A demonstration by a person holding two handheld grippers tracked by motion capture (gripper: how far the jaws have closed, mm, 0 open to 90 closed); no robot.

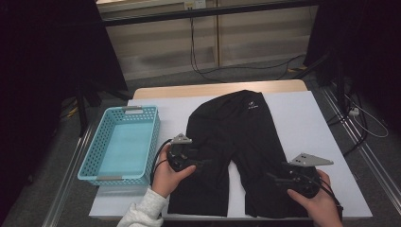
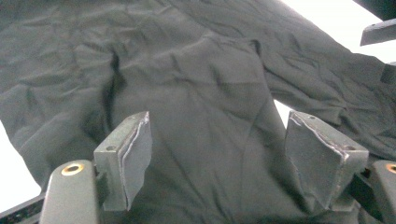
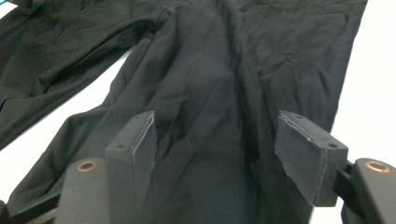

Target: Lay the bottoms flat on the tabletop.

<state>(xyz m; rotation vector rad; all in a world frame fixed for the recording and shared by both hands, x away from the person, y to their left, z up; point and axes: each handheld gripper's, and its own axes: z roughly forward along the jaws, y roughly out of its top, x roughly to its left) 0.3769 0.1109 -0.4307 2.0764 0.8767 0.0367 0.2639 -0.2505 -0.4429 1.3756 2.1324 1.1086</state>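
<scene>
A pair of black shorts (image 1: 236, 137) lies flat on the white-covered table (image 1: 302, 123), waistband at the far side and both legs pointing toward the near edge. My left gripper (image 1: 201, 163) hovers over the left leg, its jaws wide apart with only cloth (image 2: 205, 93) below them. My right gripper (image 1: 273, 178) hovers over the right leg (image 3: 224, 70) near the table's front, jaws also spread and holding nothing. The pads (image 2: 133, 154) of the left gripper and the pads (image 3: 303, 154) of the right press on nothing.
A light blue plastic basket (image 1: 94, 156), nothing in it, stands at the table's left edge. Bare white cover lies right of the shorts and between the legs. Cables trail across the floor beyond the table.
</scene>
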